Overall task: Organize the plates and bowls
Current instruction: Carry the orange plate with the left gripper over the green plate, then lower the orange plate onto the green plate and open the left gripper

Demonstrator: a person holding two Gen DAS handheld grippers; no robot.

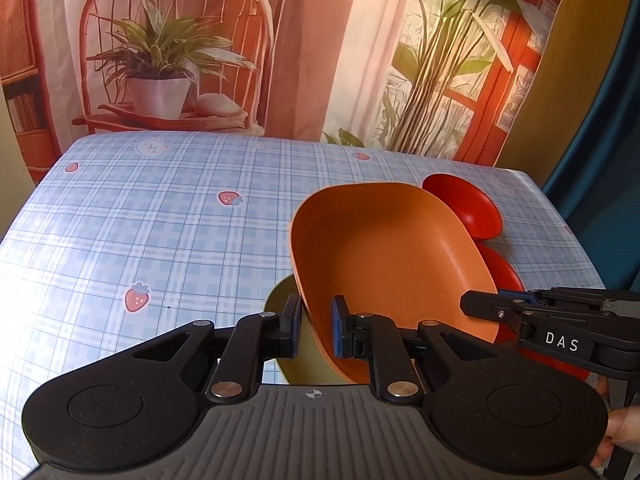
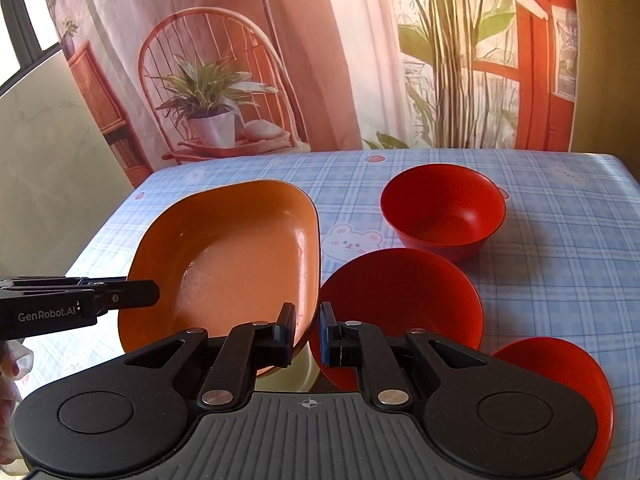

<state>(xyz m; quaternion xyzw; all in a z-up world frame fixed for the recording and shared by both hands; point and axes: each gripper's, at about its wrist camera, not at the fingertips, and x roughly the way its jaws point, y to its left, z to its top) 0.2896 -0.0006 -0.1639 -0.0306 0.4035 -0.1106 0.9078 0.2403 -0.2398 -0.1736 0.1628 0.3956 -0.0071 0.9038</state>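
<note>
The tabletop [image 2: 560, 280], covered in a blue plaid cloth with strawberries and bears, is carrying all the dishes near its front right part. The orange plate [image 2: 240, 260], a deep rounded-square dish, is hanging tilted above the cloth, its far edge raised, held from two sides. Beneath its near edge a pale yellow-green dish [image 1: 280, 296] is peeking out, mostly hidden. Three red bowls are sitting to the plate's right: the middle red bowl [image 2: 404, 300] is lying just beside the plate's right rim, the far red bowl [image 2: 444, 212] is standing upright behind it and apart from it, and the near red bowl [image 2: 560, 380] is showing only partly at the lower right edge. The left gripper [image 1: 316, 326] is gripping the plate's near left rim, its fingers [image 1: 340, 328] closed on the wall from either side. The right gripper [image 2: 306, 330] is pinching the plate's near right rim likewise, its fingers [image 2: 286, 328] clamped close together on the thin edge.
</note>
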